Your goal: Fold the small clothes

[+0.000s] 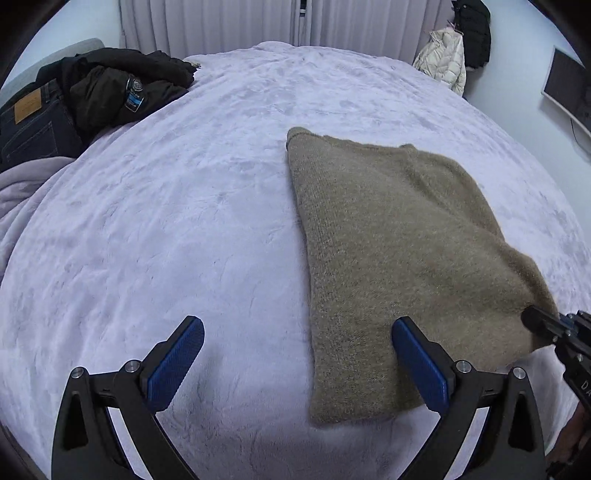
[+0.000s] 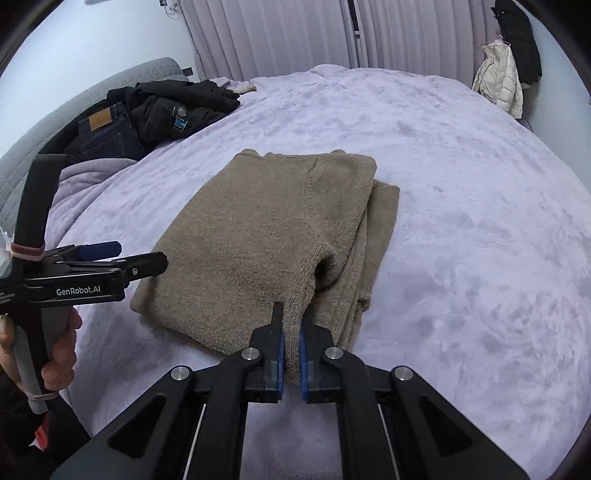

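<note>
A tan knitted sweater (image 1: 388, 240) lies folded lengthwise on the lilac bed cover (image 1: 184, 221). In the right wrist view the sweater (image 2: 266, 236) shows a folded-over layer, and my right gripper (image 2: 291, 317) is shut on a raised fold at its near edge. The cloth sits pinched between the blue pads. In the left wrist view the right gripper (image 1: 532, 319) holds the sweater's lifted near right corner. My left gripper (image 1: 297, 325) is open above the sweater's near left edge, nothing between its fingers. The left gripper (image 2: 136, 256) also shows at the left, held by a hand (image 2: 59, 350).
A black jacket (image 1: 122, 85) and dark jeans (image 1: 33, 125) are piled at the bed's far left by a grey headboard (image 2: 155, 70). A white coat (image 1: 443, 59) hangs at the back right near the curtains (image 1: 240, 22). A dark screen (image 1: 565, 85) is on the right wall.
</note>
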Demonstrator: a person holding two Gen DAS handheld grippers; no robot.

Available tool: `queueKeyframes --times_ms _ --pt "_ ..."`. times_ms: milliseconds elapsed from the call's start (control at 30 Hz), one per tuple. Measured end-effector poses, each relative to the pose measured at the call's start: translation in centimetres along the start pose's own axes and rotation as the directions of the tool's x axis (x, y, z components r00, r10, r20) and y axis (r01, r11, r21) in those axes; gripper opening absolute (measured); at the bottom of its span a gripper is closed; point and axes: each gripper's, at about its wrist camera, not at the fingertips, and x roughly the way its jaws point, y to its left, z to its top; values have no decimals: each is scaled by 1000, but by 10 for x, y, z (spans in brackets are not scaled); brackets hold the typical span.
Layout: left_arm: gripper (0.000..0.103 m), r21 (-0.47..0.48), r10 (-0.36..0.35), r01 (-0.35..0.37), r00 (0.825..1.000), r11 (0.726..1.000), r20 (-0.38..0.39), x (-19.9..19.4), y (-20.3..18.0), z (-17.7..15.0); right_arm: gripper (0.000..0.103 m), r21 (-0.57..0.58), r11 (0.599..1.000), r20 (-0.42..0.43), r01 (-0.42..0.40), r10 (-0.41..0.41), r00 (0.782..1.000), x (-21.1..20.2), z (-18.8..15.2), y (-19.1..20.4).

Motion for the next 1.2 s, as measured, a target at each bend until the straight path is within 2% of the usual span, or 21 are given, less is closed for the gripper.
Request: queueKeyframes --times_ms 100,233,300,367,433,500,567,600,633,667,767,900,1000,1067,1133,1167,1200 --pt "102 33 10 -8 997 999 -72 19 -8 -10 5 18 999 -56 31 -30 998 18 -7 -11" --pt "102 52 16 -13 999 999 -46 12 -7 -15 5 39 999 -39 35 -33 999 16 -17 -16" --pt "102 63 26 -22 997 998 -71 19 -6 -15 5 50 998 -46 24 -22 999 16 -19 -18" --pt "102 39 3 1 996 999 -87 17 -2 -13 6 30 1000 -69 7 -5 998 18 -20 -16" --pt "102 37 -33 35 998 999 -53 3 -1 -6 11 18 1000 -64 -15 16 998 8 -16 -12" --pt "102 41 -31 30 1000 999 4 -10 -2 5 15 11 999 -14 -34 34 999 -12 -8 -11" --pt "102 27 -21 21 1000 999 7 -10 -2 18 35 10 999 45 -41 41 998 -28 4 -13" --pt "102 12 -21 21 1000 1000 0 -6 -2 23 57 16 999 63 -28 27 998 -32 12 -16" --pt "102 -8 -26 26 1000 1000 -7 -2 -3 29 72 24 1000 79 -7 5 997 -32 21 -19" --pt "102 -23 -35 34 999 999 -16 3 -4 33 73 29 1000 96 1 -4 995 -30 30 -22" --pt "102 -34 -46 44 997 998 -63 21 -16 38 73 80 996 63 -28 23 998 -4 62 -36" --pt "102 -16 -23 22 997 1000 -73 34 -30 33 72 172 985 -24 6 -2 1000 48 94 -56" --pt "102 -22 -30 28 997 999 -76 37 -30 35 68 177 983 -81 45 -31 996 82 104 -60" --pt "102 -13 -29 29 996 1000 -79 37 -30 37 58 172 984 -115 49 -29 993 101 108 -61" --pt "102 0 -20 20 997 1000 -73 37 -31 38 31 195 981 -139 9 18 990 115 113 -64" --pt "102 3 -18 18 997 1000 -72 38 -31 39 27 208 978 -139 -19 49 989 119 115 -65" --pt "102 1 -19 19 997 1000 -72 38 -31 39 19 200 980 -131 -15 41 991 119 117 -64"
